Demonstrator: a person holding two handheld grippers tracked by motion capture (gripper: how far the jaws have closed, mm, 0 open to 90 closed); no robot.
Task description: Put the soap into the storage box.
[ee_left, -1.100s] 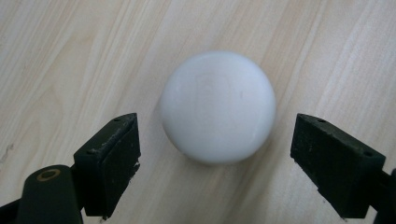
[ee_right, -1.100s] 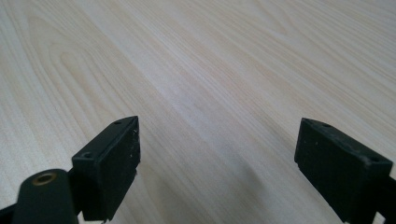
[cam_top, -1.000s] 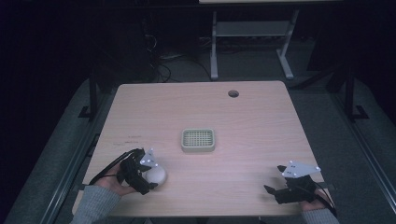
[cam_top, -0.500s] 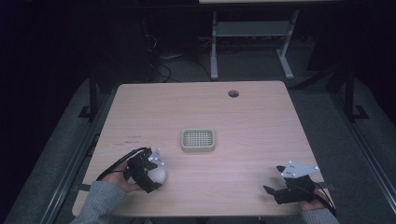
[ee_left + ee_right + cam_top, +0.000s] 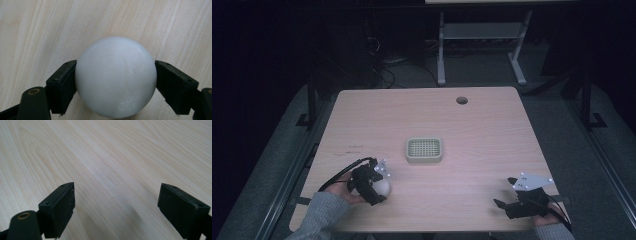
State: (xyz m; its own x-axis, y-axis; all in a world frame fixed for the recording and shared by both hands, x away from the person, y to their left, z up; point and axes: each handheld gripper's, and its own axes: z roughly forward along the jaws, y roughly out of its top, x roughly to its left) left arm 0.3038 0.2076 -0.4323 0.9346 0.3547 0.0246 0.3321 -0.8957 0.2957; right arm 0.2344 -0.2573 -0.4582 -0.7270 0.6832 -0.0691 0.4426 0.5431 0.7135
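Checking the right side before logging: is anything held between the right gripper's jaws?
No, the right gripper has its jaws spread wide with just bare table between them.

A light wooden table (image 5: 492, 135) carries a small grid tray (image 5: 424, 149) and a white ball (image 5: 382, 187)

One desk (image 5: 482, 130) carries everything. On it sits one pale slotted tray (image 5: 424, 150), roughly at the middle. One white ball (image 5: 383, 187) lies near the tray's front left. Two grippers: the left gripper (image 5: 374, 181) at the ball, the right gripper (image 5: 504, 202) toward the tray's front right. One round hole (image 5: 461, 100) lies behind the tray.
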